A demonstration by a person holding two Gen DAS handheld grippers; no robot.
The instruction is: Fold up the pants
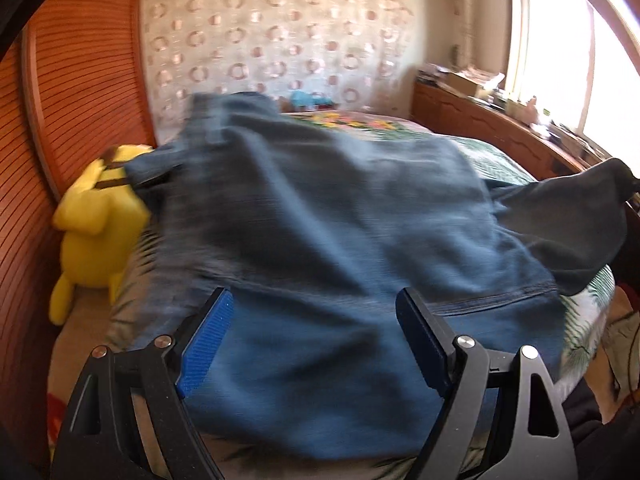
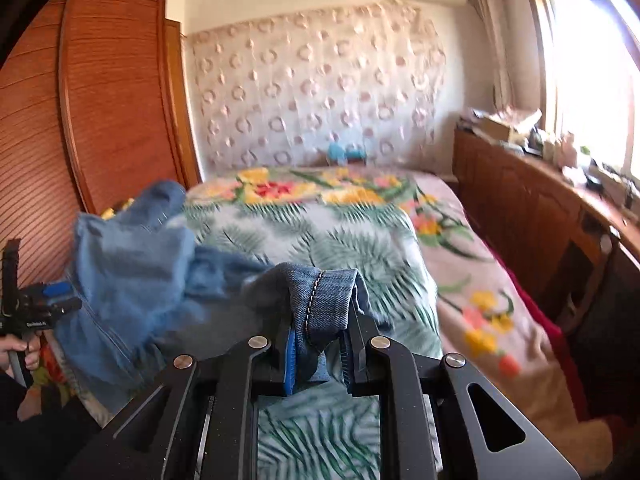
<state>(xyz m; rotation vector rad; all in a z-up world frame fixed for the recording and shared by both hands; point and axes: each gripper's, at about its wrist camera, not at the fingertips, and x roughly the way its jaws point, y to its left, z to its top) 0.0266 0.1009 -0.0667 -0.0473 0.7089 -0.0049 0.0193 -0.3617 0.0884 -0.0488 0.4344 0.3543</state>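
Blue denim pants (image 1: 320,216) lie spread and rumpled over the near end of the bed. My left gripper (image 1: 316,304) is open, its blue-padded fingers apart just above the cloth and holding nothing. My right gripper (image 2: 320,332) is shut on a bunched hem of the pants (image 2: 320,300), lifted above the leaf-print cover. The rest of the pants (image 2: 132,280) hang in a heap to its left. The left gripper (image 2: 44,304) shows at the far left of the right wrist view, held by a hand.
A bed with a leaf and flower cover (image 2: 320,220) fills the middle. A yellow plush toy (image 1: 96,216) sits by the wooden wardrobe (image 1: 80,100) on the left. A wooden cabinet with clutter (image 2: 540,184) runs along the window on the right.
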